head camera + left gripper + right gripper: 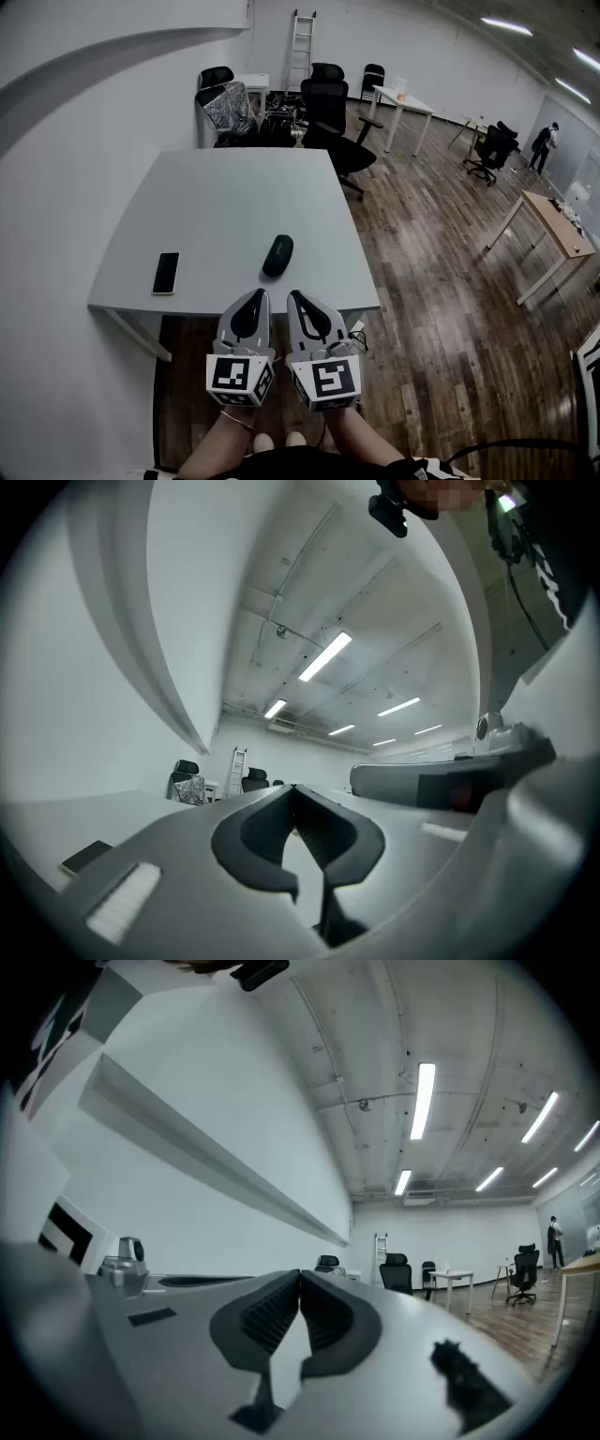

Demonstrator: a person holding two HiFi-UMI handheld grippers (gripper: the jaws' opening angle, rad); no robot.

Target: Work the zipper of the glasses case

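A dark oval glasses case [277, 255] lies on the white table [234, 202] near its front edge. Both grippers hover side by side just in front of that edge, short of the case. My left gripper [260, 292] is shut with nothing between its pads. My right gripper [292, 294] is also shut and empty. In the left gripper view the left gripper [293, 787] has its jaws touching at the tips, pointing level across the room. The right gripper view shows the right gripper [300, 1273] closed the same way. The case is not visible in either gripper view.
A black phone [166, 273] lies at the table's front left. Office chairs [328, 103] and clutter stand behind the table's far end, a ladder [300, 47] leans on the back wall. More desks [548, 225] stand at the right on the wood floor.
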